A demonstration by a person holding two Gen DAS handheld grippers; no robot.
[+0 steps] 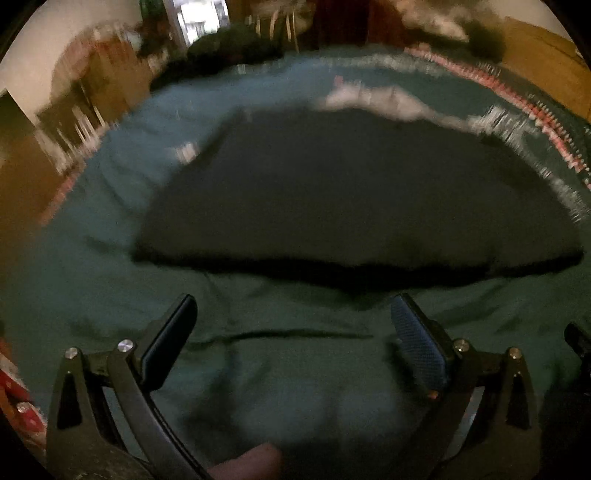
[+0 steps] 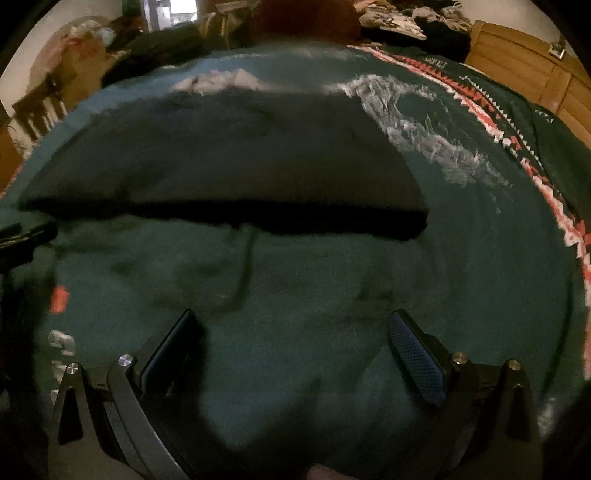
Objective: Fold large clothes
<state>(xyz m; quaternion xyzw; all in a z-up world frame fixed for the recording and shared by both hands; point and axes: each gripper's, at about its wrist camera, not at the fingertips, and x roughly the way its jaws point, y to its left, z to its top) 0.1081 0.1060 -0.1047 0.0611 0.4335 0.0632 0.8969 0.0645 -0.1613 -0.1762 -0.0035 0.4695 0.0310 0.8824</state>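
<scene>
A dark folded garment (image 1: 351, 199) lies flat on a teal blanket (image 1: 258, 369) spread over a bed; it also shows in the right wrist view (image 2: 229, 158), with its thick near edge facing me. My left gripper (image 1: 293, 306) is open and empty, hovering over bare blanket just short of the garment's near edge. My right gripper (image 2: 293, 321) is open and empty too, over the blanket a little further back from that edge. The left view is blurred by motion.
The blanket has a white pattern (image 2: 424, 125) and a red-and-white border (image 2: 517, 147) at the right. A clothes pile (image 2: 413, 22) lies beyond the bed. Wooden furniture (image 2: 524, 62) stands at the right, more furniture (image 1: 85, 110) at the left.
</scene>
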